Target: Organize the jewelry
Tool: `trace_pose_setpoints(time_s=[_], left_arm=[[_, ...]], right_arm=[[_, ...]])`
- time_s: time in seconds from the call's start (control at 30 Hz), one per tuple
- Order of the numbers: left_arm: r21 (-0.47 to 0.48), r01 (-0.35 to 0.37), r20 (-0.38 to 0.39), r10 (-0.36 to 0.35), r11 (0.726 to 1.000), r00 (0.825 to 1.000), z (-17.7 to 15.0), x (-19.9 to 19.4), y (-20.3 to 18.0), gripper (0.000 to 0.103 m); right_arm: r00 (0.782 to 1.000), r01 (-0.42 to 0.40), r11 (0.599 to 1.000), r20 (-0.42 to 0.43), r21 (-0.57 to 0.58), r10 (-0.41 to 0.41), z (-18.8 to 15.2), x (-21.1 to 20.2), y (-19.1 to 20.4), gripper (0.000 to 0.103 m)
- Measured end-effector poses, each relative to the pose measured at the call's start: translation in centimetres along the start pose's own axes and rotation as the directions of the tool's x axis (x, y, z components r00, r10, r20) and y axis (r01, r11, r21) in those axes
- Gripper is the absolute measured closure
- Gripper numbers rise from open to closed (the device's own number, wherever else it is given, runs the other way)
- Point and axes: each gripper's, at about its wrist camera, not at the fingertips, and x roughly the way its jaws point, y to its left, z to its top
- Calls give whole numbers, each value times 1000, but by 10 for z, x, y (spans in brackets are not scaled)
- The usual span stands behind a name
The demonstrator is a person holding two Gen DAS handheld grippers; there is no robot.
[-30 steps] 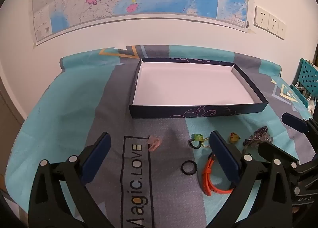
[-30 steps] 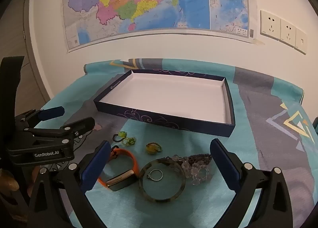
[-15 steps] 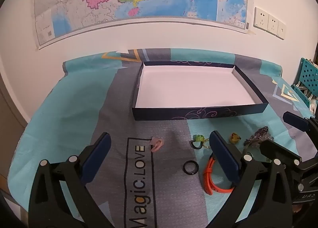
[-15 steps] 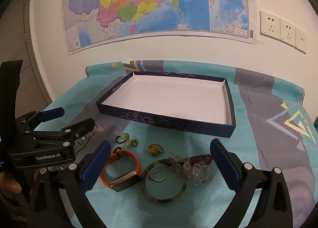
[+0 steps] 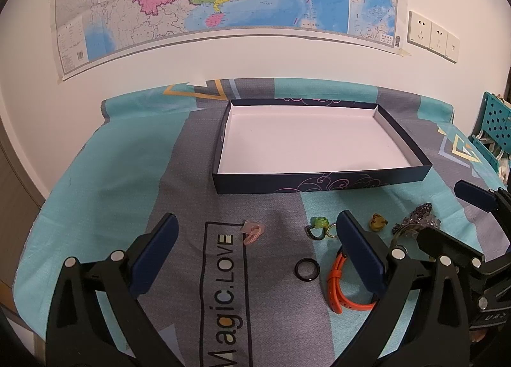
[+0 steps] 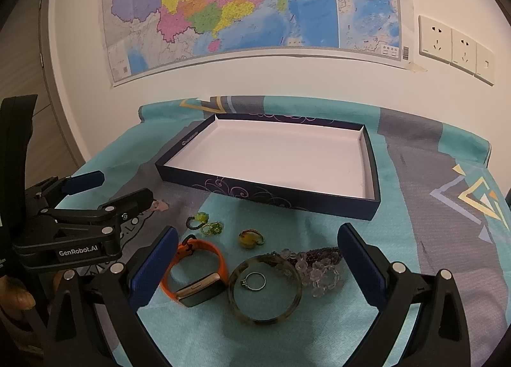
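Jewelry lies loose on the cloth-covered worktop (image 6: 415, 239), near its front edge.
Both grippers, left gripper (image 5: 255, 258) and right gripper (image 6: 255, 266), gape wide, holding nothing; one flat cardboard tray (image 6: 372, 204), one round bangle (image 6: 265, 319), one rubbery orange band (image 6: 220, 261).

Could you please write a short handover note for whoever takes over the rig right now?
Left gripper: open, holding nothing, hovering over the cloth near the black ring and pink clip.
Right gripper: open, holding nothing, above the bangle, which has a silver ring lying inside it.
Box: nothing in it, at the back of the tablecloth.
On the cloth in front of the box: orange watch, bead bracelets, yellow ring, two green rings.
Done: nothing boxed.
Left: move every piece into the box.
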Motion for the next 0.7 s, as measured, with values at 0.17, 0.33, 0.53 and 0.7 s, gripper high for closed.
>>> trace_pose_setpoints(time_s=[0.17,0.33,0.53,0.7], left_arm=[[0,-2,-1,2,1000,1000,0,0,0,6],[1,-4,0,4,1000,1000,-1,0,0,6],[2,-5,0,5,1000,1000,-1,1,0,6],[2,-3,0,3,1000,1000,-1,0,1,6]], right_arm=[[1000,-2,1000,3,8,2,-1,1,-1,6],[1000,-3,1000,2,8,3,-1,0,-3,6],[1000,-5,1000,3,7,5,-1,0,-3,6],[1000,-6,1000,2,6,6,-1,0,-3,6]])
